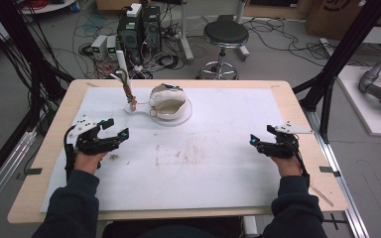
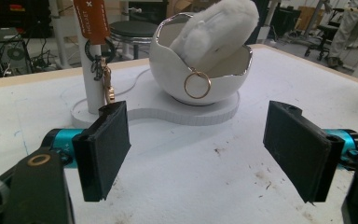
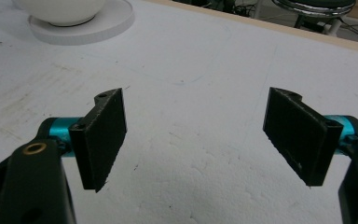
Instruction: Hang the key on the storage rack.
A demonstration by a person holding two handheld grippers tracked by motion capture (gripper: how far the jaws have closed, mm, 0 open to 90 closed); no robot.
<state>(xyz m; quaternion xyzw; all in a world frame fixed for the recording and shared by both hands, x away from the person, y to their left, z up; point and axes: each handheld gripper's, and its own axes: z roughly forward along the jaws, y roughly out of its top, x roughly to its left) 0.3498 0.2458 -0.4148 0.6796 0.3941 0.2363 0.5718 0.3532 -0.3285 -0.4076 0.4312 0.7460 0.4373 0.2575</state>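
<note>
A white egg-shaped bowl [image 1: 169,102] [image 2: 200,79] stands on a flat white base [image 2: 168,114] at the back middle of the table. A white fluffy keychain [image 2: 214,32] lies in the bowl, and its gold ring [image 2: 196,85] hangs over the rim. A white post [image 1: 124,74] [image 2: 91,70] rises from the base's left end with an orange tag [image 2: 92,18] and a gold clasp [image 2: 107,88] on it. My left gripper [image 1: 115,130] [image 2: 198,154] is open, facing the bowl from the front left. My right gripper [image 1: 260,138] [image 3: 196,140] is open over bare table at the right, with nothing between the jaws.
A white foam sheet [image 1: 208,148] covers the wooden table [image 1: 302,129]; it is stained near the middle. Behind the table are a black stool [image 1: 225,34], computer boxes [image 1: 139,29] and floor cables. Black frame posts [image 1: 337,64] stand at the right.
</note>
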